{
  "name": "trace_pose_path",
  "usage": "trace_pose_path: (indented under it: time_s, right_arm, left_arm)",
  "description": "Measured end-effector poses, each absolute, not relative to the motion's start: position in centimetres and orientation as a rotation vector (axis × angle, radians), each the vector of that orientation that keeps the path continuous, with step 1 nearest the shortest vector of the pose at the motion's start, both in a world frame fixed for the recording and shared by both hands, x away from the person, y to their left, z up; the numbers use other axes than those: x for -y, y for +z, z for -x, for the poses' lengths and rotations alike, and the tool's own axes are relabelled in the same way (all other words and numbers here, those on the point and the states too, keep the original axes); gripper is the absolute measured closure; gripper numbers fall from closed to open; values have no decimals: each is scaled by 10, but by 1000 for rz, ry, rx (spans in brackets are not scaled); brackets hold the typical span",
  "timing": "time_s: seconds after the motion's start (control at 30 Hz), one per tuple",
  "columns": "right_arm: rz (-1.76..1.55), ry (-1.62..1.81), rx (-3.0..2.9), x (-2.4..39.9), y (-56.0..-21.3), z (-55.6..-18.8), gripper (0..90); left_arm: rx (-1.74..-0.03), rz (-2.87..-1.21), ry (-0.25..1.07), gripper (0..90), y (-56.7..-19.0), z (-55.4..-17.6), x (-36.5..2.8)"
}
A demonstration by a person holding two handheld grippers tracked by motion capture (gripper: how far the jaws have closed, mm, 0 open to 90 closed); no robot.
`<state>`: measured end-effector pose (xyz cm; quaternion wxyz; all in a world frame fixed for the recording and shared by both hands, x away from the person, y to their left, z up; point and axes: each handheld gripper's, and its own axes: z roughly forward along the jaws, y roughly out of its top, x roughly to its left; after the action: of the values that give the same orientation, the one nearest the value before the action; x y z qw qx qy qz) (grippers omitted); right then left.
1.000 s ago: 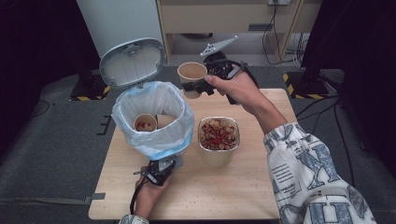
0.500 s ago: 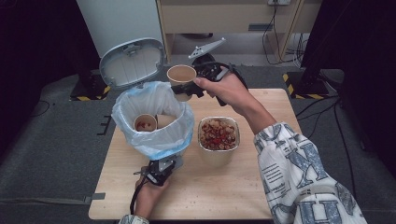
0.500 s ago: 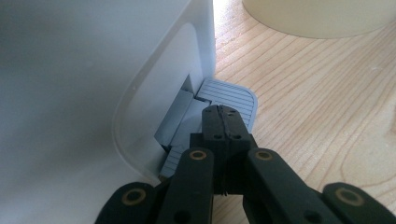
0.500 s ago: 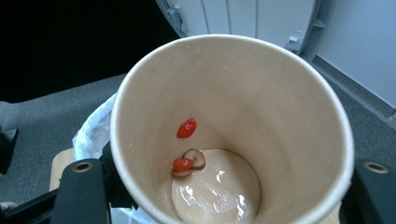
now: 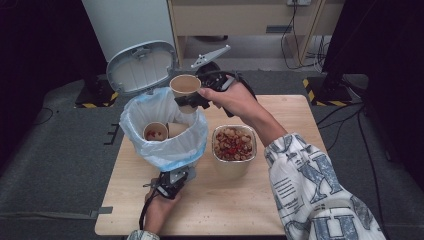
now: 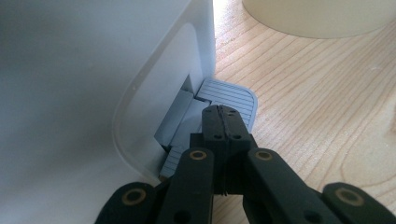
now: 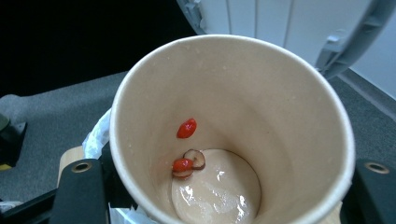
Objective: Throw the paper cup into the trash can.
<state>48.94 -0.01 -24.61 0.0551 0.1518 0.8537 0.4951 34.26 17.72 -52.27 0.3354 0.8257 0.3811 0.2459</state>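
A white pedal bin (image 5: 165,145), lined with a pale blue bag, stands on the table's left with its lid (image 5: 141,67) up. Two used paper cups (image 5: 156,131) lie inside it. My right gripper (image 5: 192,100) is shut on a brown paper cup (image 5: 185,85), held upright above the bin's far rim. In the right gripper view the cup (image 7: 233,93) holds a little liquid and red food scraps (image 7: 187,128). My left gripper (image 5: 172,180) is shut, with its tips (image 6: 222,114) resting on the bin's grey pedal (image 6: 233,93).
A foil bowl (image 5: 234,144) of nuts and red berries stands just right of the bin. The wooden table (image 5: 280,210) has bare room in front and to the right. Cables and cabinets lie beyond the far edge.
My right gripper has carried the paper cup leftward, from over the table's far edge to above the bin's rim. The left gripper has stayed on the pedal.
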Motion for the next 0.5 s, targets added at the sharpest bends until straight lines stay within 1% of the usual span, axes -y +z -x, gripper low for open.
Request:
trace_pose_path:
  time_s: [0.37,0.43,0.47,0.5]
  right_arm:
    - [-438,1459,-2646,-25,-266,-491,289]
    - [-432,1437,-2661,-30,-272,-491,251]
    - [-432,1419,-2659,-33,-274,-491,188]
    - [-436,1394,-2640,-35,-277,-490,146]
  left_arm:
    - [-994,-2154,635,900,-523,-343,-178]
    - [-996,-2153,636,900,-523,-343,-178]
    - [-996,-2152,636,900,-523,-343,-178]
    - [-996,-2152,636,899,-523,-343,-178]
